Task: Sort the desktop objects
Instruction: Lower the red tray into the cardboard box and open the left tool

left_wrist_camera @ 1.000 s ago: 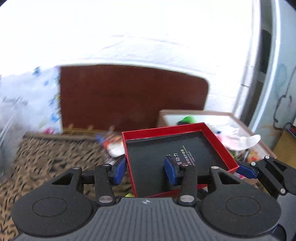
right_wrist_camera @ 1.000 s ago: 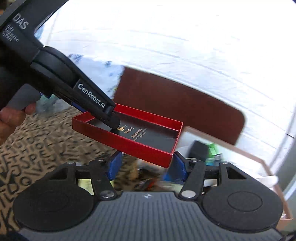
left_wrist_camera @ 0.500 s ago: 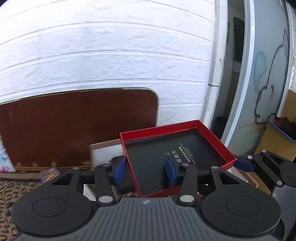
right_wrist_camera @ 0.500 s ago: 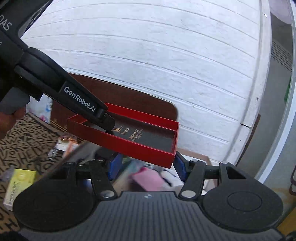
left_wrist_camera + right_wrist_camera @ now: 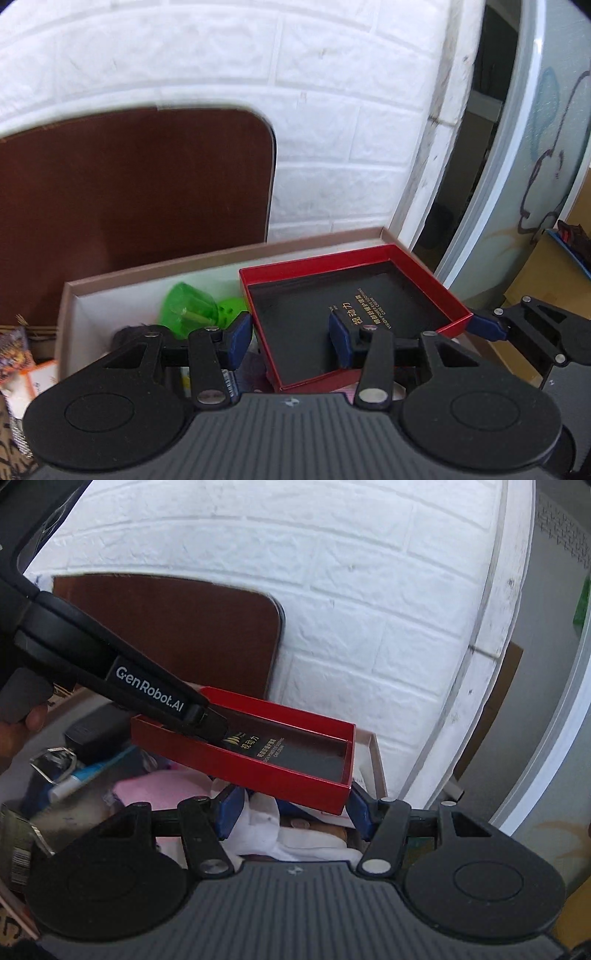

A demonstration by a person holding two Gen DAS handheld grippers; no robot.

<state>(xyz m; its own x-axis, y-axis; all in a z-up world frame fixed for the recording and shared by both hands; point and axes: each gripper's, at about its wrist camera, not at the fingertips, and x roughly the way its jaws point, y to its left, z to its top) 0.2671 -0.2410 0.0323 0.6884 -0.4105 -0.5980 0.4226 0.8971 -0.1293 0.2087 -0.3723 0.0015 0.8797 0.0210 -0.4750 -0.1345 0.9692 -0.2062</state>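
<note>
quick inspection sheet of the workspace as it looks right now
surface: patterned cloth at the left edge
job's things: red tray held in the air over the cardboard box
clutter: green plastic piece, pink cloth, white tube in the box
grippers: left gripper clamps the tray's side wall; right gripper grips one corner
cables: nothing seen
surroundings: white brick wall, brown board leaning on it
</note>
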